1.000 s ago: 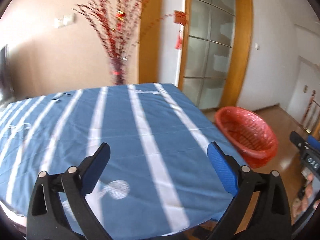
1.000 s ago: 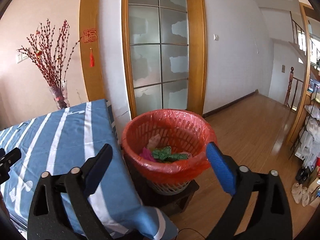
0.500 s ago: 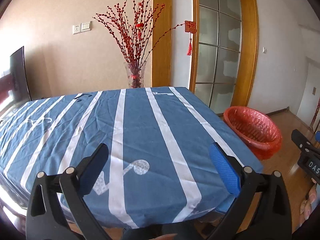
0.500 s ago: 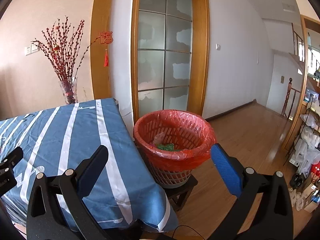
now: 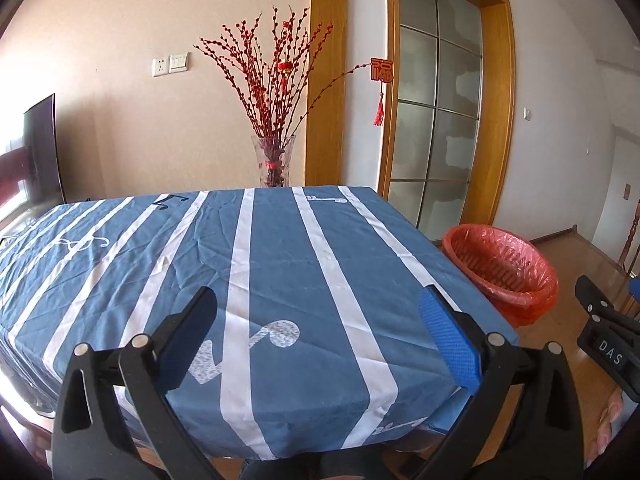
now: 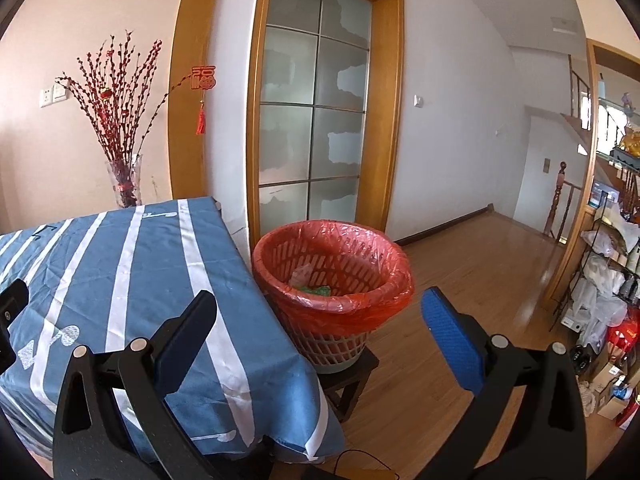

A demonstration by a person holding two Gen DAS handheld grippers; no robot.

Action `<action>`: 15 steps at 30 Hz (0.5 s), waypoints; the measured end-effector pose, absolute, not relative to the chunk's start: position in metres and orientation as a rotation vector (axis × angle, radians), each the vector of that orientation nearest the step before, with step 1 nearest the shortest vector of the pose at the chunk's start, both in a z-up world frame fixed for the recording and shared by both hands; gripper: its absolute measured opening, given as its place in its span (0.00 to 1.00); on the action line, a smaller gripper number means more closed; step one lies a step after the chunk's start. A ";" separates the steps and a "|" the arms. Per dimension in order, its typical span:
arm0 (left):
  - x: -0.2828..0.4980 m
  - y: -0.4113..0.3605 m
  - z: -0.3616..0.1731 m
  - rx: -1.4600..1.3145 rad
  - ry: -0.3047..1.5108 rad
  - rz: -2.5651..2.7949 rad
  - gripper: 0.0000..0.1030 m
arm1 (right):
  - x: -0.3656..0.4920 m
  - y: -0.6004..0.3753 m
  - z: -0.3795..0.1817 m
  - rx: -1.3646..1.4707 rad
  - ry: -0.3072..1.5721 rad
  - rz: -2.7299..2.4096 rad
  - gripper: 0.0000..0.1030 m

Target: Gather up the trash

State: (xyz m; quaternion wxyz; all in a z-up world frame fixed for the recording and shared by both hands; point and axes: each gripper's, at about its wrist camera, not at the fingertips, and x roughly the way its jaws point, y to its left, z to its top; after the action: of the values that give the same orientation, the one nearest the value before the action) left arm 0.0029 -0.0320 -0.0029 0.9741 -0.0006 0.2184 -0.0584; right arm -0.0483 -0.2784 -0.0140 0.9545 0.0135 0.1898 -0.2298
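A plastic basket lined with a red bag (image 6: 334, 280) stands on a small dark stool beside the table's right edge; it also shows in the left wrist view (image 5: 504, 272). Green and pale trash (image 6: 310, 280) lies inside it. My left gripper (image 5: 320, 332) is open and empty, held back over the near edge of the blue striped tablecloth (image 5: 240, 264). My right gripper (image 6: 320, 332) is open and empty, held back from the basket and above its level. I see no loose trash on the tablecloth.
A glass vase of red branches (image 5: 274, 160) stands behind the table's far edge. A glazed door in a wooden frame (image 6: 316, 120) is behind the basket. Wooden floor (image 6: 480, 264) extends right to a cluttered shelf rack (image 6: 604, 280). A dark screen (image 5: 40, 152) stands far left.
Both grippers have pulled back and away from the table and basket, staying open. The basket now sits farther off in the right wrist view, and more of the tablecloth shows in the left.
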 end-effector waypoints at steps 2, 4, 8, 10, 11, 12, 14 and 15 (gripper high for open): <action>0.003 -0.033 -0.005 -0.003 0.448 -0.121 0.96 | -0.050 -0.278 -0.016 0.028 0.388 -0.477 0.98; 0.002 -0.034 -0.007 0.001 0.450 -0.121 0.96 | -0.051 -0.278 -0.019 0.032 0.400 -0.481 0.98; -0.002 -0.037 -0.011 0.013 0.454 -0.127 0.96 | -0.054 -0.277 -0.026 0.039 0.425 -0.482 0.98; -0.003 -0.038 -0.012 0.015 0.456 -0.130 0.96 | -0.055 -0.277 -0.028 0.040 0.431 -0.482 0.98; -0.003 -0.038 -0.013 0.017 0.457 -0.131 0.96 | -0.055 -0.276 -0.029 0.042 0.435 -0.482 0.98; -0.004 -0.039 -0.014 0.018 0.458 -0.132 0.96 | -0.056 -0.276 -0.030 0.042 0.438 -0.482 0.98; -0.004 -0.038 -0.015 0.018 0.461 -0.133 0.96 | -0.057 -0.275 -0.031 0.042 0.443 -0.481 0.98; -0.004 -0.039 -0.016 0.019 0.463 -0.133 0.96 | -0.057 -0.275 -0.031 0.042 0.444 -0.483 0.98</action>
State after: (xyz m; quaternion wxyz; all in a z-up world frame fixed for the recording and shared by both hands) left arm -0.0044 -0.0385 -0.0158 0.9711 0.0093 0.2292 -0.0661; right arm -0.0574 -0.2748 -0.0311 0.9466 0.0204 0.2178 -0.2370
